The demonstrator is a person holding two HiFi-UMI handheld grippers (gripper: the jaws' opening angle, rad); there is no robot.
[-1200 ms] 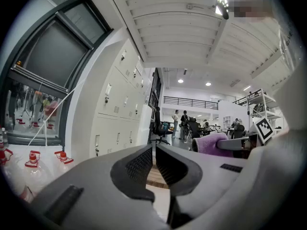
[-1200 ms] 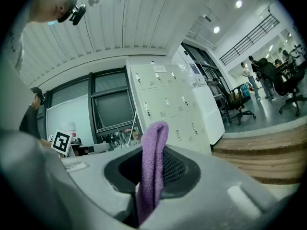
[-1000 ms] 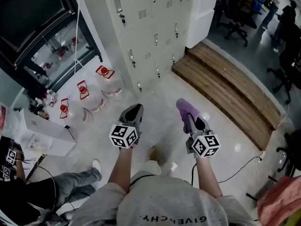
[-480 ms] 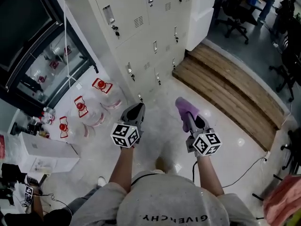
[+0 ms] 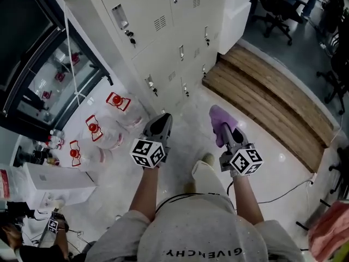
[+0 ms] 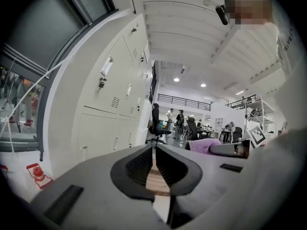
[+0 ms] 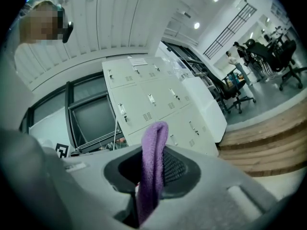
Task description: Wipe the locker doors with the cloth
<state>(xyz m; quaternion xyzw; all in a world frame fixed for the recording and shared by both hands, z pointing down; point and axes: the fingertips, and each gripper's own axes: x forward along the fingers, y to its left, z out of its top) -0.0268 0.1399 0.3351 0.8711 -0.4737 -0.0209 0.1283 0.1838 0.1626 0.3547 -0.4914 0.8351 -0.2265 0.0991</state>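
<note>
A bank of cream locker doors [image 5: 163, 31] with small handles and keys stands ahead of me, seen also as the lockers [image 7: 153, 104] in the right gripper view and the lockers [image 6: 112, 109] in the left gripper view. My right gripper [image 5: 223, 129] is shut on a purple cloth [image 5: 221, 121]; the cloth [image 7: 152, 166] sticks up between its jaws. My left gripper [image 5: 159, 125] is shut with nothing in it, its pads [image 6: 144, 164] pressed together. Both grippers hang over the floor, short of the lockers.
Wooden steps [image 5: 262, 100] run to the right of the lockers. Clear bags with red labels [image 5: 103, 130] lie on the floor at the left, beside a dark glass-fronted cabinet [image 5: 38, 70]. Office chairs [image 5: 272, 10] and people stand far behind. A cable [image 5: 278, 192] crosses the floor at the right.
I have stepped forward, so the lockers are nearer and larger. Both grippers keep their pose, the cloth still held in the right one.
</note>
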